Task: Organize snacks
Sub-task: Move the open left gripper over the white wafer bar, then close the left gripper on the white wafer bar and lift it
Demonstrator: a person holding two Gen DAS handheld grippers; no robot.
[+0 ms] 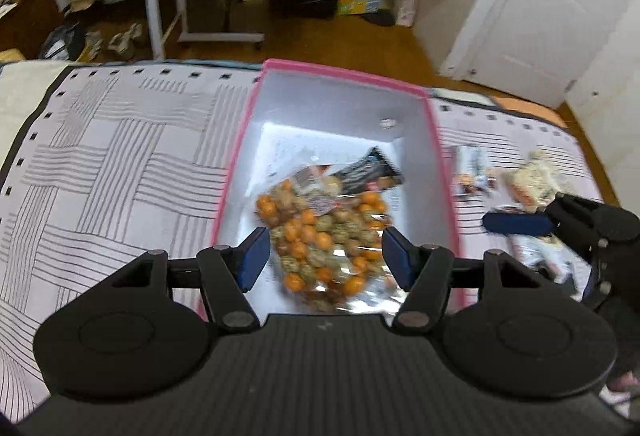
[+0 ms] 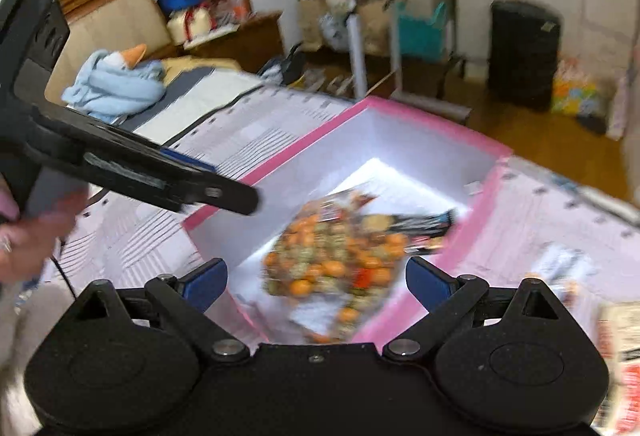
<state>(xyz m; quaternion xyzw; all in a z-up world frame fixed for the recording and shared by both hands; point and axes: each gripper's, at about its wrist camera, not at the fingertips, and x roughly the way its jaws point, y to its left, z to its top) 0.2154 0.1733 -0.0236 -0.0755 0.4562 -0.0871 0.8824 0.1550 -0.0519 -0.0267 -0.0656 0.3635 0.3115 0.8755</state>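
Pink cardboard edges frame the white-walled open box [image 1: 344, 104], which lies on the bed with the striped grey-and-white cover [image 1: 112, 156], straight ahead of both my tools. Inside it, just beyond the fingertips of my left tool [image 1: 324, 252], rests the clear plastic bag of orange and green round snacks [image 1: 320, 232], partly over a dark flat packet [image 1: 368, 172]. I judge they sit there because the box is the collecting place for the snacks.

My left tool stands apart, with nothing between its blue pads. My right tool [image 2: 316, 280] is also apart and empty, and it hovers over the near corner of the box.

To the right of my left tool, outside the box, some packets wait on the cover: a pale wrapped snack with a grainy look [image 1: 536, 176] and a white printed wrapper [image 1: 472, 168]. I think these are the next ones to bring in.

Printing is on several wrappers, but blur makes every label unreadable.
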